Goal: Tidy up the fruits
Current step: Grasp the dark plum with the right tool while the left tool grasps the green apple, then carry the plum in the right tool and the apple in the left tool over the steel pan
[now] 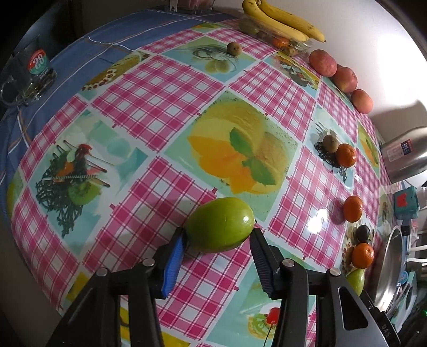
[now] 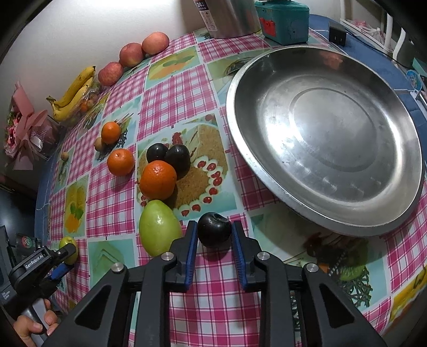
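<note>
My left gripper [image 1: 217, 235] is shut on a green oval fruit [image 1: 220, 224] just above the checked tablecloth; it also shows far left in the right wrist view [image 2: 68, 249]. My right gripper [image 2: 214, 235] is shut on a dark plum [image 2: 214, 229], beside a second green fruit [image 2: 158, 231]. A large steel plate [image 2: 395, 213] lies to the right, bare. An orange [image 2: 158, 180], two more dark plums [image 2: 177, 157] and two further oranges [image 2: 120, 162] lie behind.
Three apples [image 2: 130, 54], bananas on a clear fruit box [image 2: 72, 93], small brown fruits [image 1: 331, 143], a steel flask [image 2: 226, 16], a teal box [image 2: 283, 21] and a glass mug [image 1: 29, 74] stand along the table's edges. A wall backs the table.
</note>
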### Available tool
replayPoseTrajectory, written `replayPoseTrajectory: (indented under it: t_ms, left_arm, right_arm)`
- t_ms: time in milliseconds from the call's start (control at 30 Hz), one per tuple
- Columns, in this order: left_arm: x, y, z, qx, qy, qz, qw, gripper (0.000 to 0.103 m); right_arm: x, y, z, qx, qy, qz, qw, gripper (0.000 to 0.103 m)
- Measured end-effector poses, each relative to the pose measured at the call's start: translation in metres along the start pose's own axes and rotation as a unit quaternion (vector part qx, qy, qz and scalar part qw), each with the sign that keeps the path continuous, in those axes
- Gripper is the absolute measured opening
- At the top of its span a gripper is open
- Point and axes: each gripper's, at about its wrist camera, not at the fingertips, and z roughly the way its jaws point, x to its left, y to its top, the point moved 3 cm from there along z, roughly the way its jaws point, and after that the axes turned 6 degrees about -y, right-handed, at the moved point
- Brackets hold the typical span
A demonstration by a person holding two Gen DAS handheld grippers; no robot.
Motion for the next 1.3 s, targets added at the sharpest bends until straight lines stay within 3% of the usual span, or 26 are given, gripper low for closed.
replayPoseTrajectory:
  t_ms: [167,367,533,733,867,967,1167,1300]
  left_arm:
    - [-0.003,-0.001,-0.008,-0.006,0.0,0.006,1.0,0.051]
    - [-0.013,0.002,-0.024,-0.028,0.002,0.03,0.9992,0.034]
    - [-0.005,0.005,-0.018,-0.02,0.013,0.019,0.9995,0.034]
    - [0.002,0.009,-0.011,-0.011,-0.025,-0.002,0.9996,0.04]
    - [0.008,0.014,-0.004,-0.003,-0.027,-0.012,0.9995,0.063]
    - [0.007,0.018,-0.001,0.002,-0.037,-0.003,0.9993,0.065]
    - [-0.014,0.027,0.007,-0.008,-0.016,0.057,0.9982,0.063]
    - [-0.021,0.028,0.012,-0.011,-0.013,0.08,0.9967,0.049]
  right_arm:
    - [0.001,0.0,-0.005,-0.006,0.013,0.002,1.0,0.026]
    - [0.004,0.006,-0.024,-0.036,0.019,-0.001,0.999,0.026]
    - [0.006,0.008,-0.029,-0.047,0.014,-0.009,0.999,0.026]
    - [0.004,0.007,-0.028,-0.043,0.01,-0.007,0.999,0.026]
    - [0.002,0.007,-0.029,-0.044,0.011,-0.008,0.999,0.026]
    - [0.003,0.007,-0.028,-0.043,0.01,-0.009,0.999,0.026]
    - [0.004,0.008,-0.028,-0.044,0.009,-0.013,0.999,0.026]
    - [0.004,0.007,-0.027,-0.042,0.008,-0.013,0.999,0.026]
